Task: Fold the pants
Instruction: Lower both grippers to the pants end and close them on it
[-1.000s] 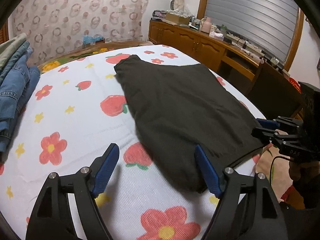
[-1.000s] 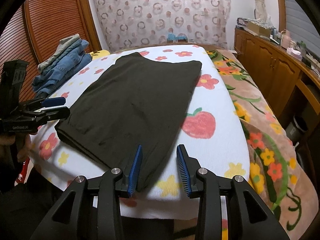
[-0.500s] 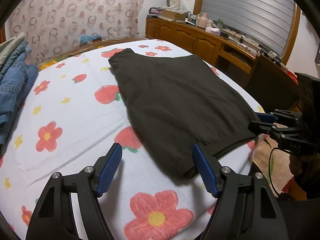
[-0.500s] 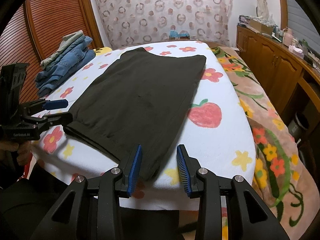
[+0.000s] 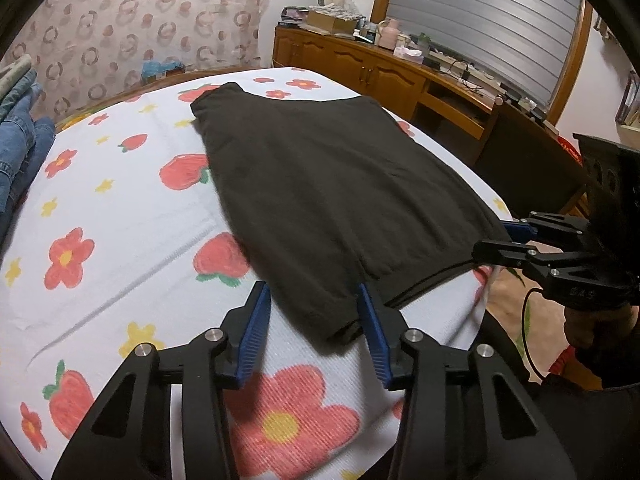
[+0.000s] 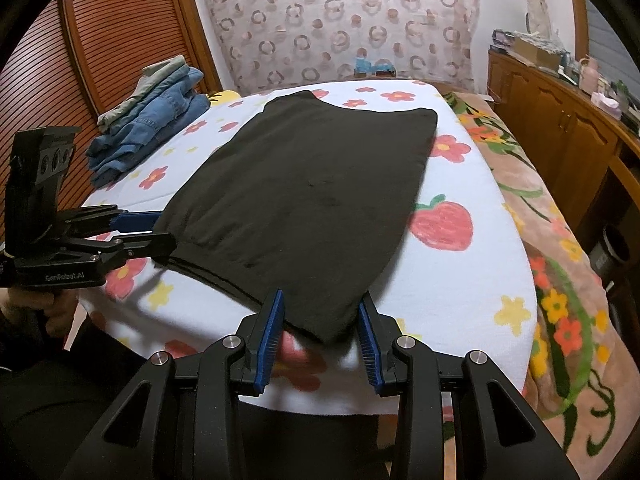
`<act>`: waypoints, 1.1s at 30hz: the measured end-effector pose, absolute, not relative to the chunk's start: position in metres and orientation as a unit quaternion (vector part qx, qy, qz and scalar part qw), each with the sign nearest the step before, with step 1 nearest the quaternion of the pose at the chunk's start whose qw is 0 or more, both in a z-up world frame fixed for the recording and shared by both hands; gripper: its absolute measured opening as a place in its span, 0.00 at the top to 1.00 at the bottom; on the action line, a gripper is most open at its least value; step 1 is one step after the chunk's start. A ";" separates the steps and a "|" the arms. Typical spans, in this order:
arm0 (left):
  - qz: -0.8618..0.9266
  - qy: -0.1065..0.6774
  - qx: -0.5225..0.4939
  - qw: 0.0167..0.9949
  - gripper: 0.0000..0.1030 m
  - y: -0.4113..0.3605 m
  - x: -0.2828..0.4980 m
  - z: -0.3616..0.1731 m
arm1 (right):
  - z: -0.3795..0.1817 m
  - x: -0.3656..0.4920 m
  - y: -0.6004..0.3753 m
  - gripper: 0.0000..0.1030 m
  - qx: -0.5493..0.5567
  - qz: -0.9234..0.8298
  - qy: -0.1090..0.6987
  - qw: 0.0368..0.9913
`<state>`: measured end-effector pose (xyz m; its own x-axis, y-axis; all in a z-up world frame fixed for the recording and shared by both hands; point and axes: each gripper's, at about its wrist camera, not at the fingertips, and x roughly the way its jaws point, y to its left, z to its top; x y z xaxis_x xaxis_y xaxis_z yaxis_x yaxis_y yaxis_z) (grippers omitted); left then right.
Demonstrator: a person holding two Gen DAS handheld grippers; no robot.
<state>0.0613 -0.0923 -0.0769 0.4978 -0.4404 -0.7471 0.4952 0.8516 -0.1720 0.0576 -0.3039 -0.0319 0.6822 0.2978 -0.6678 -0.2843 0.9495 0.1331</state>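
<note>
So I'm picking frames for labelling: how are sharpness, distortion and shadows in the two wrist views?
Left wrist view: heavy fisheye bending, dark vignette corners; black pants sharp but show little texture; soft shadow under the left tool. Right wrist view: same curvature; the bedsheet is evenly lit, no glare; slight blur on the sheet beneath the right tool.

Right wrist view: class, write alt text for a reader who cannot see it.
Dark pants lie flat on a floral bedspread, their near corner between the right gripper's blue pads. The left gripper, closing, straddles the other near corner; folded jeans sit at far left.
</note>
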 end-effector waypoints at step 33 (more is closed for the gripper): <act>-0.294 0.373 0.031 0.880 0.88 -0.099 0.084 -0.033 | 0.011 0.071 -0.304 0.87 -0.002 0.166 0.301 0.939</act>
<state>0.0839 -0.0992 -0.0327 0.5498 -0.4932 -0.6741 0.5396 0.8258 -0.1641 0.0707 -0.3040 0.0110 0.7635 0.3099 -0.5667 -0.3127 0.9450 0.0955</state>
